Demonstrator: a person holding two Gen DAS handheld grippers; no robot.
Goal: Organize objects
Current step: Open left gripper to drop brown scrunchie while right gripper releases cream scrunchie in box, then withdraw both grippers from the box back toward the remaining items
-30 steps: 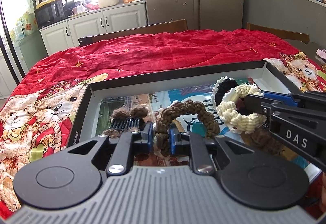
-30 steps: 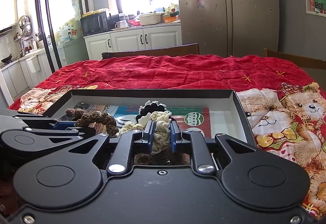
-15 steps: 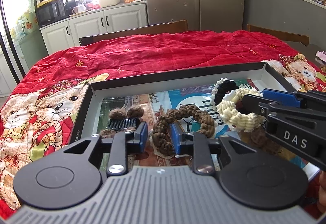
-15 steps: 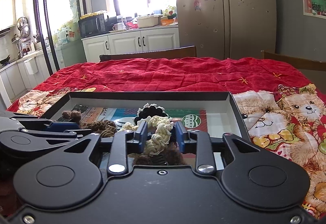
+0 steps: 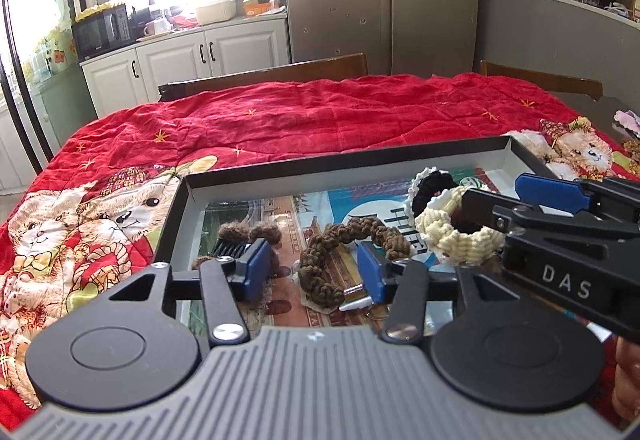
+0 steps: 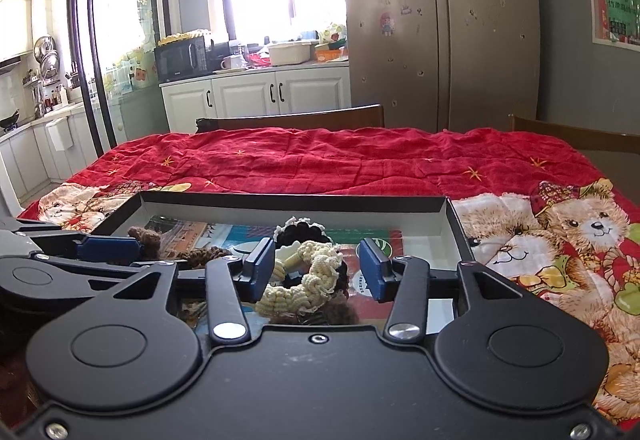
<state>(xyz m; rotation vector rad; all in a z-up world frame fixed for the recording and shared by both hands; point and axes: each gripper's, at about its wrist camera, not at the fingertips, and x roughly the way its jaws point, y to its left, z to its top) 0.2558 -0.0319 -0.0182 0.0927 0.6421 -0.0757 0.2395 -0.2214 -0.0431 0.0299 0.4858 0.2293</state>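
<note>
- The left gripper (image 5: 310, 272) is opening, its blue pads now clear on both sides of the brown braided scrunchie (image 5: 344, 252), which lies loose on the floor of the tray (image 5: 360, 164) — between the jaws, not held.
- The right gripper (image 6: 318, 270) is opening too; the cream braided scrunchie (image 6: 304, 280) sits between its pads with a gap on either side, resting partly on a dark fuzzy piece beneath it.
- Just beyond the cream one lies a black scrunchie with a white frill (image 6: 300, 232), touching it at the far edge.
- To the left in the tray is a fuzzy brown hair clip (image 5: 244, 240) with a dark comb, near the left wall.
- These hair ties look light, soft and springy; I judge they will squash under the pads and not slip, and nothing here seems breakable.
- The best hold would be across one side of the braid, pinching the cord itself — not the hollow middle.
- The tray sits on a red quilt (image 6: 340, 160) with bear prints, and a few more small items lie out at its far right edge (image 5: 628, 120).
</note>
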